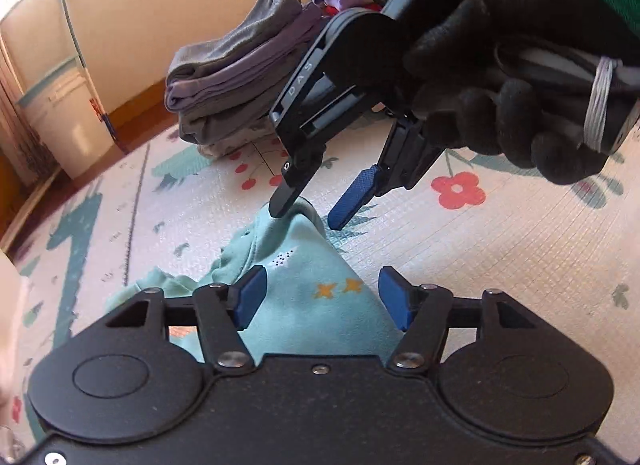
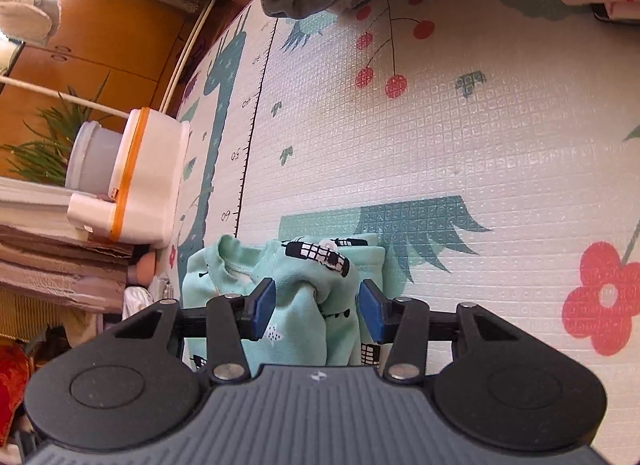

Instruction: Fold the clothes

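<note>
While the mint garment (image 1: 304, 293) lies bunched on the patterned play mat (image 1: 500, 257), both tools hang released: the left tool (image 1: 320, 297) over it, the right tool (image 1: 312, 217) touching its far edge.

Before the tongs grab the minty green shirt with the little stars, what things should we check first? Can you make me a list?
1. Left tongs open wide: ok.
2. Right tongs open: ok.
3. Minty green shirt between the left tongs' pads: ok.
4. Right tongs at the shirt's far end, one finger touching cloth: ok.
5. Shirt lying flat: not ok, it is bunched up.
6. Play mat beside the shirt free for folding: ok.
</note>
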A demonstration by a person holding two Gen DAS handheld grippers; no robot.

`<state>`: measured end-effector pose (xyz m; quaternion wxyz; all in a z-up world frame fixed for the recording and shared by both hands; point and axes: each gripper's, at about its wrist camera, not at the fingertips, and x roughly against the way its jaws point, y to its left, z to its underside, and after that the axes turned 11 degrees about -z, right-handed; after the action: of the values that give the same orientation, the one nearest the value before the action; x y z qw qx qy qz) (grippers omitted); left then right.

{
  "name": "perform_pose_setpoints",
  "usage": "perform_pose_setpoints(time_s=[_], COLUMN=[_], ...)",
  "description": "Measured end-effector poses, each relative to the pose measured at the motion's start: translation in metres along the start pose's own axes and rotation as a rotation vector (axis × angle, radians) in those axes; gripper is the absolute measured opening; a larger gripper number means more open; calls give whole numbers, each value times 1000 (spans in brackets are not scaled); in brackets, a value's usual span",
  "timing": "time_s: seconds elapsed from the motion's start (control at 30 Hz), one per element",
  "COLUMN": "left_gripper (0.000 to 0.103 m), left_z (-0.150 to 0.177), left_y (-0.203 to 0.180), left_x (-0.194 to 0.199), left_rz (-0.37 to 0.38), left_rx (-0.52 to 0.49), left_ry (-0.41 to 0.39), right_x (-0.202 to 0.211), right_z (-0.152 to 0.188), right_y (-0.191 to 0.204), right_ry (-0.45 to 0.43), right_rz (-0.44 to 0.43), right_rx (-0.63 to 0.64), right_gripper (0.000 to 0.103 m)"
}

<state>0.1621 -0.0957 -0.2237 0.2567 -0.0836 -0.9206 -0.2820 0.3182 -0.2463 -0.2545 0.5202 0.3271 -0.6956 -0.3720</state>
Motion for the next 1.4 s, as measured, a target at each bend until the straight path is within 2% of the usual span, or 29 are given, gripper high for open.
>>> perform_pose_setpoints(time_s=[0.07,0.1,0.13,0.17,0.2,0.23,0.4,0.6,0.73,0.8,0.87,1.1,1.27,1.37,1.4], left_gripper=[63,59,45,36,20,14,7,5,4,3,3,2,2,7,17], left_z=[2,3,4,4,5,5,6,7,8,9,9,11,12,9,8], left_y=[-6,-9,-11,-12,-13,-14,-13,-17,-18,-18,-17,-18,-19,-13,-9], left_x=[-4,-7,-12,-16,-19,-22,-22,-12,-7,-6,-7,-4,-5,-4,-2], left_rz=[-40,-52,-51,-50,-50,-52,-31,-22,-7,-1,3,4,-1,16,27], left_rx=[-22,-36,-53,-67,-76,-83,-84,-101,-111,-110,-102,-101,-106,-99,-91], left_ry=[0,4,15,27,40,48,40,13,-4,-8,-5,-10,-12,-12,-16], right_x=[-1,-2,-2,-3,-3,-3,-4,-11,-18,-20,-23,-25,-24,-25,-25], right_z=[0,-1,-1,-1,-1,-1,-4,-6,-11,-12,-13,-12,-14,-13,-13], right_y=[-5,-8,-11,-13,-14,-14,-16,-14,-10,-5,0,-10,-12,-11,-7], right_ry=[-4,-6,-8,-9,-4,-3,-15,-9,-6,-3,0,-33,-23,-22,-17], right_rz=[-24,-36,-48,-60,-72,-76,-101,-104,-69,-43,-18,-36,-42,-23,-24], right_rx=[-35,-52,-69,-86,-94,-99,-121,-134,-119,-66,-14,-50,-46,-29,-13], right_gripper=[48,48,48,48,48,48,47,47,47,27,23,22,20,21,23])
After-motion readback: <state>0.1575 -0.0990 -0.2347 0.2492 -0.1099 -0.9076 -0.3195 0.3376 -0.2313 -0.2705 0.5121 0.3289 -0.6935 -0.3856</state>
